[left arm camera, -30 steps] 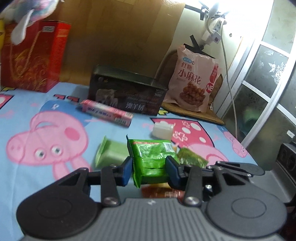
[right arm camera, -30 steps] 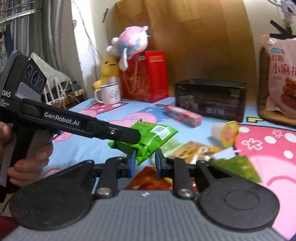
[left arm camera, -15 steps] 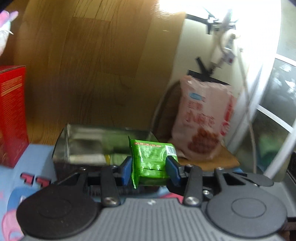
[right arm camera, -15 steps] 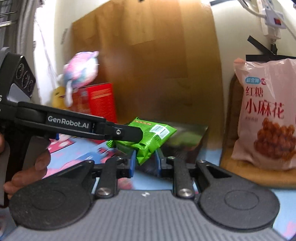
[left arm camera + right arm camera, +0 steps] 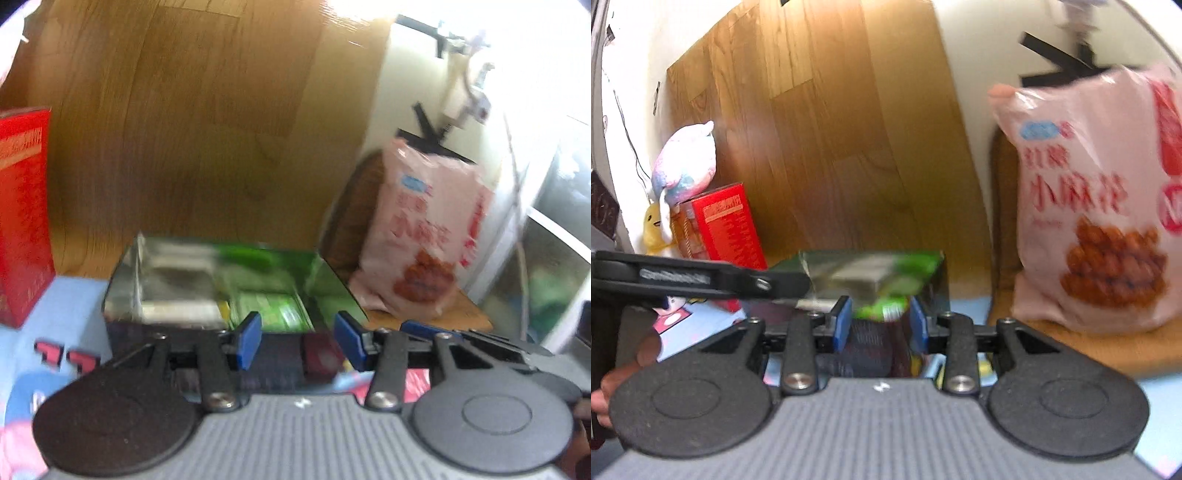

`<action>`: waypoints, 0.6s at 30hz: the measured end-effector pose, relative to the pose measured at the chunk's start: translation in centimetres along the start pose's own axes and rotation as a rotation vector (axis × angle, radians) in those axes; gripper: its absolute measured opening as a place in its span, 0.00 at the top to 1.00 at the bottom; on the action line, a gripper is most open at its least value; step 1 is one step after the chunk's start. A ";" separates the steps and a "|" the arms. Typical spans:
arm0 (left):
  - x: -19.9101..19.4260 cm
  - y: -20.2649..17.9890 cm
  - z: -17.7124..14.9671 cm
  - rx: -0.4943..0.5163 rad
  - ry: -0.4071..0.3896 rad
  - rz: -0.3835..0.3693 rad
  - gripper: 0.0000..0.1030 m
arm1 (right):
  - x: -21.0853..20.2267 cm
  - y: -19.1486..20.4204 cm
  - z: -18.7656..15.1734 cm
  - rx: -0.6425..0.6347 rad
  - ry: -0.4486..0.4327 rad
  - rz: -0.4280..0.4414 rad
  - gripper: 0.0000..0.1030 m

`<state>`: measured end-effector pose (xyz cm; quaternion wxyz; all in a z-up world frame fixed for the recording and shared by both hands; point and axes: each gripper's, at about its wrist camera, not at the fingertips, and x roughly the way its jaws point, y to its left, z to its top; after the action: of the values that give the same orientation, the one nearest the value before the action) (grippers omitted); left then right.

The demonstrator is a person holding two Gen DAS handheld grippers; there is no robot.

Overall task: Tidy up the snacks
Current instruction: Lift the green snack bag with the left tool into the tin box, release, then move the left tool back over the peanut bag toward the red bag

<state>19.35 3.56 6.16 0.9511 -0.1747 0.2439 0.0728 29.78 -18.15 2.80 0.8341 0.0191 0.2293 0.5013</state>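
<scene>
My left gripper [image 5: 299,338] hovers at the near rim of the open metal tin [image 5: 166,284]. Its jaws are opening and nothing is between them. A green snack packet [image 5: 273,310] lies blurred inside the tin, just beyond the fingertips. In the right wrist view my right gripper [image 5: 881,325] is over the same tin [image 5: 849,273], its jaws opening too. A second green packet [image 5: 886,308] shows blurred between the blue pads [image 5: 844,325], loose from them and hanging over the tin. The left gripper's arm [image 5: 701,280] crosses in from the left.
A big pink snack bag [image 5: 1100,206] leans on the wall to the tin's right, on a wooden mat. Left of the tin stand a red box [image 5: 727,225] and a plush toy [image 5: 685,166]. A wooden board stands behind. A hand [image 5: 613,384] grips the left gripper's handle.
Both grippers came up to the tin, each carrying a green packet, and have let go. The left packet now lies in the tin and the right one is slipping free.
</scene>
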 end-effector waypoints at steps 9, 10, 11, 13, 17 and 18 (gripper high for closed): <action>-5.1 -2.1 -8.7 0.038 0.143 -0.074 0.56 | -6.3 -0.7 -6.6 0.124 0.151 0.026 0.63; -5.6 -2.4 -9.5 0.039 0.154 -0.085 0.56 | -6.7 -0.5 -7.1 0.131 0.163 0.025 0.63; -5.9 -2.8 -10.0 0.045 0.160 -0.092 0.58 | -7.1 -0.2 -7.5 0.134 0.165 0.026 0.63; -6.8 -3.9 -11.5 0.078 0.170 -0.102 0.58 | -7.9 0.5 -8.4 0.143 0.175 0.046 0.64; -7.9 -5.4 -13.5 0.151 0.164 -0.032 0.60 | -9.2 2.8 -9.7 0.105 0.166 0.045 0.69; -8.2 -5.4 -13.7 0.148 0.163 -0.022 0.60 | -9.5 3.1 -9.8 0.105 0.163 0.049 0.69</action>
<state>7.45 -6.93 0.57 0.9392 -0.1122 0.3231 0.0297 19.50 -26.57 -1.73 0.7981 0.0276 0.3221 0.5085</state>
